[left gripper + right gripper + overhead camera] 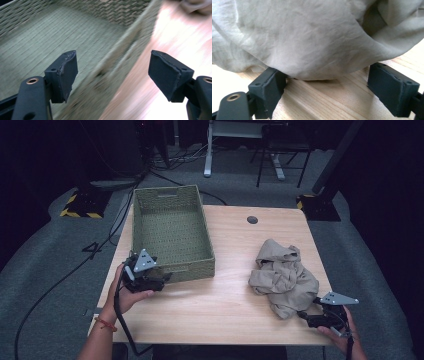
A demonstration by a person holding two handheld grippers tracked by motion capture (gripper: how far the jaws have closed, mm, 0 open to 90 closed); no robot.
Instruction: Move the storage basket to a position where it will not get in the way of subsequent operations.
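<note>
My left gripper (161, 279) sits at the woven basket's (172, 227) near-left corner, jaws wide over its rim, nothing pinched; that view is blurred. Bare table (220, 305) lies between. My right gripper (306, 316), jaws spread, noses the crumpled beige cloth's (283, 275) near edge by the table's right side.

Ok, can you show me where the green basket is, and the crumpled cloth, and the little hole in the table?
green basket (170, 227), high view, on its woven floor.
crumpled cloth (282, 277), high view, on the middle of the heap.
little hole (252, 220), high view, on the dark round spot in the table.
</note>
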